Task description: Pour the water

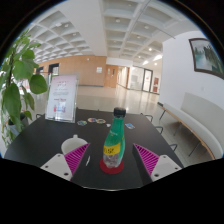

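I count one bottle [115, 143] on the dark worktop [40, 142]: green plastic with a dark cap and a red and yellow label, standing upright. There is one cup [73, 147], white, sitting just beside my left finger and to the left of the bottle. Further back on the worktop lie a few small round objects [96, 121], too small for me to count surely or to tell what they are. One sign stand [62, 98] with a printed sheet stands at the far left of the worktop, and one leafy plant [16, 83] rises beside it. One white bench [192, 125] runs along the wall to the right.

My tool [111, 160] has its two fingers spread wide apart. The pink pads [148, 157] face inward, one on each side of the bottle. The bottle stands between them, resting on the worktop on its own, with a clear gap at either side, so neither pad touches it. The left finger sits close against the cup; I cannot tell whether it touches. I hold nothing.
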The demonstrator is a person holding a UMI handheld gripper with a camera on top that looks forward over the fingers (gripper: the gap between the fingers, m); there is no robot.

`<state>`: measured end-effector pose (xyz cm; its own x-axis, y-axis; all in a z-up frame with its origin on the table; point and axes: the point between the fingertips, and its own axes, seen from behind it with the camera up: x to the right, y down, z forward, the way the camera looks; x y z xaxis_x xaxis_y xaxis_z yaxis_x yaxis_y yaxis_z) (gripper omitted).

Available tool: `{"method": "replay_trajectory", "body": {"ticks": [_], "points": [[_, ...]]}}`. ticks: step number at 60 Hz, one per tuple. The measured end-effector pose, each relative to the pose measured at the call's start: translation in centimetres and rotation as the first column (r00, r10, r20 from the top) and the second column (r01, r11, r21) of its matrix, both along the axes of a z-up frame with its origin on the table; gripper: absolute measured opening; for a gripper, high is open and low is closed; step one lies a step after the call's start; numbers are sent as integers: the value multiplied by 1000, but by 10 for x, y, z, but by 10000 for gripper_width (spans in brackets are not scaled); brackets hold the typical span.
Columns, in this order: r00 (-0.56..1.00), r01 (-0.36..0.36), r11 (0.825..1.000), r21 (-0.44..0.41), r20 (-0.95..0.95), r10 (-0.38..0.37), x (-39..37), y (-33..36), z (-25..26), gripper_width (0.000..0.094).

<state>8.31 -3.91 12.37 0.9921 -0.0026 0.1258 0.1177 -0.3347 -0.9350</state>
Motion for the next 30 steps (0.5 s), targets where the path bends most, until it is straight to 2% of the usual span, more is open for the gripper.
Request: {"method": "replay_trajectory", "body": {"ticks": [9,20,30], "points": [[1000,16,1000,-20,-6,-16,-12,-75,34,855],[1000,16,1000,12,20,-16,-26,-163,75,852],[999,-1,1000,13,-42,2,-47,-225,88,855]]}}
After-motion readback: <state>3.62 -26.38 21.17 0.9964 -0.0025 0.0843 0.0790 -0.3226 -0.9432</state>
